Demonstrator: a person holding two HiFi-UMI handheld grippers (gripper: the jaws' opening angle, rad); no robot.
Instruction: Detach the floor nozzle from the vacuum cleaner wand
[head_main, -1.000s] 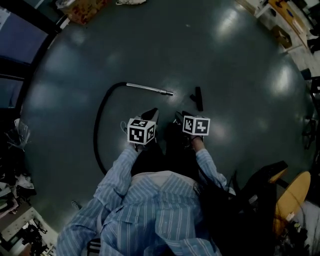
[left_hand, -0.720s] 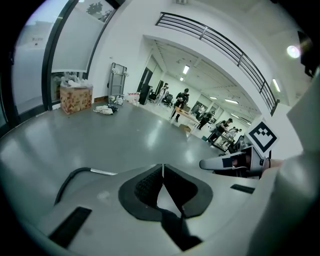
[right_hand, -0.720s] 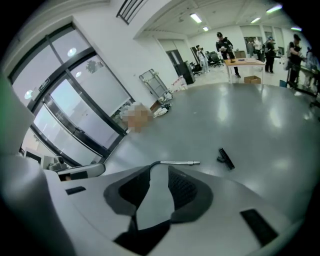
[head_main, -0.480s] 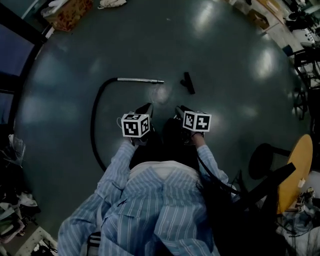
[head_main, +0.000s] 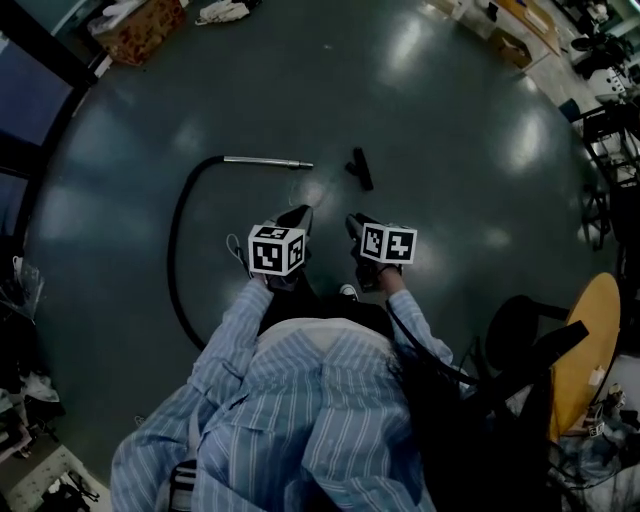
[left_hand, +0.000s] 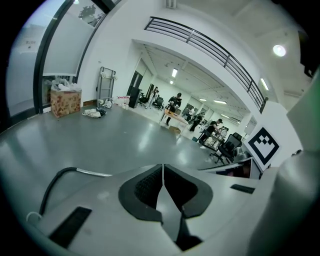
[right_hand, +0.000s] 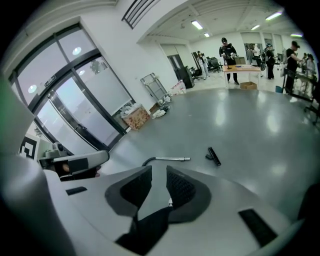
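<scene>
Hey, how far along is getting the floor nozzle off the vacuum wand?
Done: the floor nozzle lies on the floor, apart from the wand. In hand: nothing; the left gripper is shut and empty, and the right gripper has just been closing its jaws on nothing. Left: nothing that shows.

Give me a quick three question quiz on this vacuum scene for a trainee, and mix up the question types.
1. True or false: the nozzle is attached to the wand.
2. The left hand-held gripper is: A) wide open, B) shut on nothing, C) shut on the wand.
3. Fill in: in the head view, the hose runs off the wand's ____ end.

Key: 1 false, they lie apart on the floor. 2 B. 3 left.
</scene>
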